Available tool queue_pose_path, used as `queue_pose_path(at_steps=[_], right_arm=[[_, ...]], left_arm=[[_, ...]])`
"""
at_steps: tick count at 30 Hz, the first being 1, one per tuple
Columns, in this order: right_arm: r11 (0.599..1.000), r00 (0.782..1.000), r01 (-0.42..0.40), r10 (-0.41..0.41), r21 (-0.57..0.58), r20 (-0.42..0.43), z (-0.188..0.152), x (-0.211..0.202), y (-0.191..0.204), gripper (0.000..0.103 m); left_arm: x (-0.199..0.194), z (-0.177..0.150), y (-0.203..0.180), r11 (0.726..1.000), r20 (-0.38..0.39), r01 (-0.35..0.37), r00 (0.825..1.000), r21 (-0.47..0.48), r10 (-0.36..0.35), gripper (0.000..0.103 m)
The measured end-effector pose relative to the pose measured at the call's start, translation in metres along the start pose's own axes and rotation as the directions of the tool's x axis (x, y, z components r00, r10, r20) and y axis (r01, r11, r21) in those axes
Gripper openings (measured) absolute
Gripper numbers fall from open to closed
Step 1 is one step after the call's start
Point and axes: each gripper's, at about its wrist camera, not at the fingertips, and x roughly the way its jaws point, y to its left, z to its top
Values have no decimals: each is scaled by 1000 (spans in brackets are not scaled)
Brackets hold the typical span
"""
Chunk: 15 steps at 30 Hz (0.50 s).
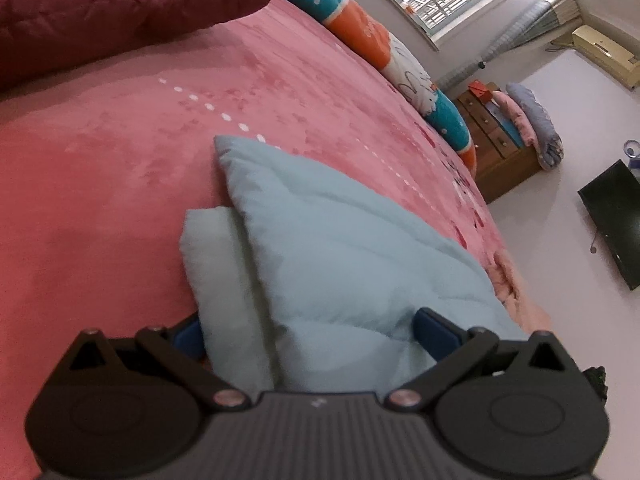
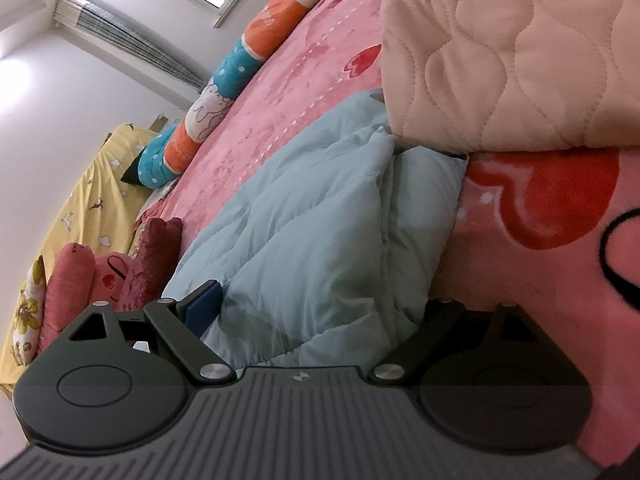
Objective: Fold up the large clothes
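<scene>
Grippers are both at the light blue garment, which lies partly folded on the pink bedspread. Left gripper, lower centre of its frame: jaws spread wide, with bunched fabric filling the gap between the blue pads. Right gripper, lower centre of its frame: jaws likewise spread, fabric between them. A peach quilt at upper right overlaps the garment's far edge. A dark red pillow occupies the upper left.

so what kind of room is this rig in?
Almost certainly a home bedroom: a wide bed under a pink plush blanket, a long cartoon-print bolster along its far edge, and a wooden chest of drawers by the window.
</scene>
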Motion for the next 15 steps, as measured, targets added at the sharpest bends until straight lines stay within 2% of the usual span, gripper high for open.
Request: queue_pose_path(at_steps=[4,10,12,14,15], right_arm=[[1000,1000,-1,2,-10,7,1,3,1,103],[996,1000,22,-23,-84,-3,1,10,9,103],[996,999,34,-34,-87,3,1,11,10,103],[996,999,46,-46,-81,9,0,9,11,96],[996,999,49,-48,-75,12,0,8,12,89]], left_arm=[[2,1,1,1000,-5,27,1000,-6,-27,102],[4,1,-2,999,-15,52,999,11,-51,100],[4,1,-4,999,-19,50,999,15,-50,91],[5,1,-4,998,-28,56,998,5,-55,78],[5,1,-4,998,-31,55,998,5,-55,75]])
